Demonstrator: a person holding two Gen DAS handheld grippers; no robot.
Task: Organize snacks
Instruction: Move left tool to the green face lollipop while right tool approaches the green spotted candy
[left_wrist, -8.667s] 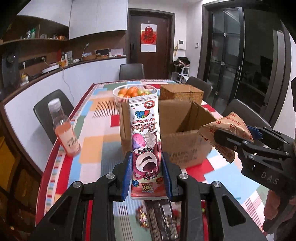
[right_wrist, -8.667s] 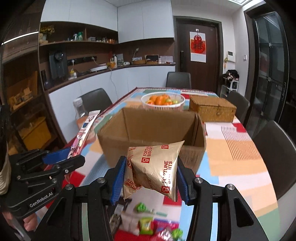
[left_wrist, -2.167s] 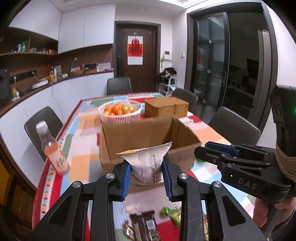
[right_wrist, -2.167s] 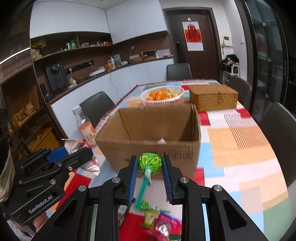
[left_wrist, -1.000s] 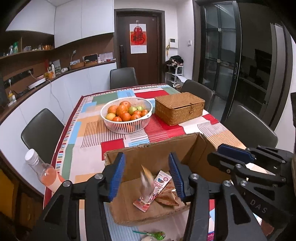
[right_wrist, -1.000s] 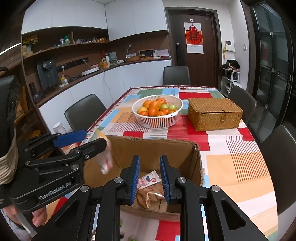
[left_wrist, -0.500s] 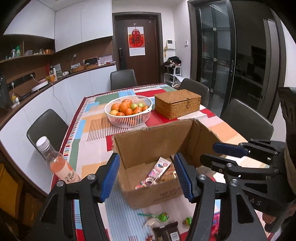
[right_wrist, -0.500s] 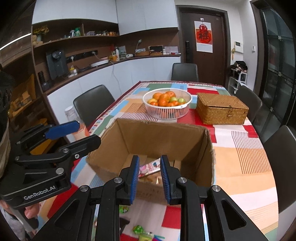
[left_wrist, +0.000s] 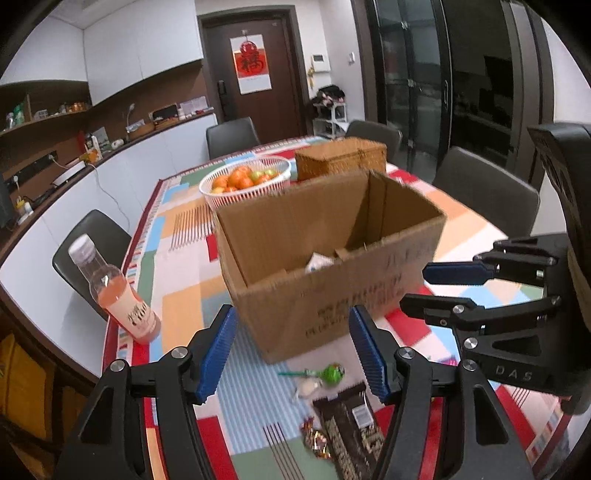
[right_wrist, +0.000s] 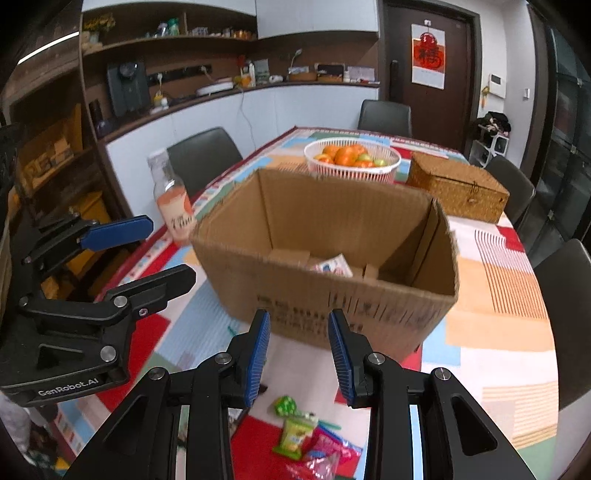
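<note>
Between and just below the fingers of the left gripper (left_wrist: 293, 354), whose jaws stand wide apart with nothing in them: a green lollipop (left_wrist: 330, 372) lying on the striped part of the tablecloth (left_wrist: 184, 295), a small white wrapped sweet (left_wrist: 307, 387) touching it on the near side, a dark brown chocolate packet (left_wrist: 349, 430) nearer still, and a small red-and-gold sweet (left_wrist: 314, 439) just left of the packet. Below the right gripper (right_wrist: 299, 356), jaws parted and likewise empty: a green sweet (right_wrist: 286, 405), a yellow-green snack sachet (right_wrist: 295, 435) and a pink packet (right_wrist: 332, 445), close together on a red patch of cloth. Directly ahead of both grippers: an open cardboard box (left_wrist: 332, 266), flaps up, printed lettering on its near wall; inside, a white-and-pink snack packet (right_wrist: 332, 266) shows above the near edge, the rest of the contents hidden by the wall. Left of the box, well apart from it: a clear bottle of pink drink (left_wrist: 114, 291) with a white cap, upright near the table's edge. Beyond the box: a white plastic basket (right_wrist: 352, 166) of oranges and green fruit, and to its right a closed wicker box (right_wrist: 458, 192). Farther off: dark chairs (right_wrist: 384, 114) round the table, a counter with shelves along the left wall, and a dark door bearing a red-and-white poster (right_wrist: 428, 55). Each gripper appears in the other's view, held beside the box.
</note>
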